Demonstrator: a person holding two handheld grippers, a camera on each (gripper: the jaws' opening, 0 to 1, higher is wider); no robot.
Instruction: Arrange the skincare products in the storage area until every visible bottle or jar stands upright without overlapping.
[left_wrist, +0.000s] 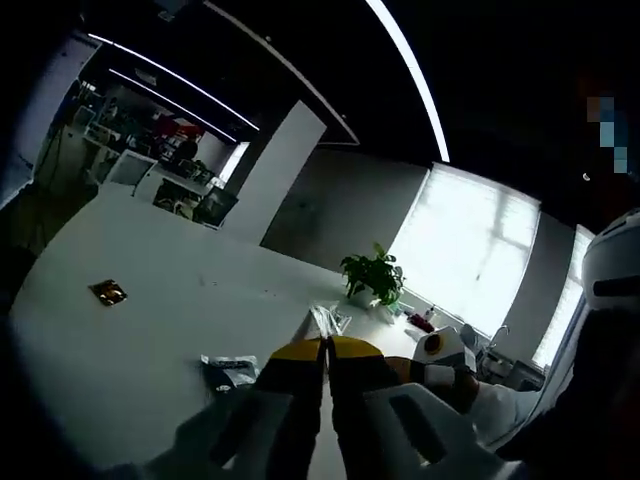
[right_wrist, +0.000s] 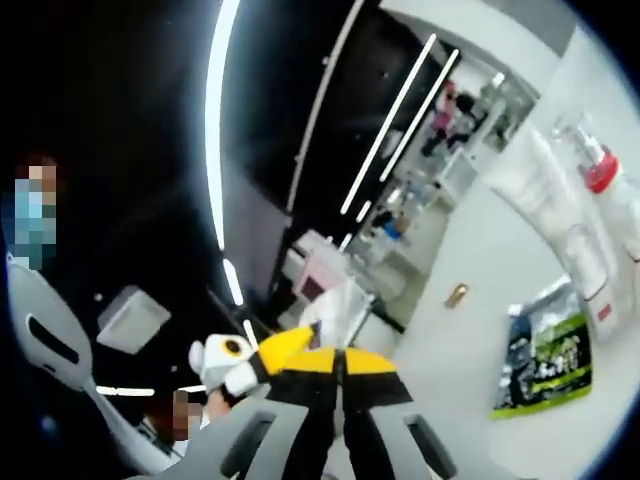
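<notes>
Both grippers were raised and tilted above the white bench (left_wrist: 150, 330), the left gripper (left_wrist: 325, 345) and right gripper (right_wrist: 340, 355) each with fingers pressed together, empty. The left gripper view caught a potted plant (left_wrist: 373, 277); the right gripper view caught a white tube (right_wrist: 555, 215) beside a red-capped bottle (right_wrist: 603, 175).

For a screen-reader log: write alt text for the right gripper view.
The right gripper, its yellow-tipped jaws closed on nothing, points steeply up toward a dark ceiling with light strips. At the right edge, a white table carries a white tube, a clear red-collared pump bottle and a green-and-black packet.
</notes>
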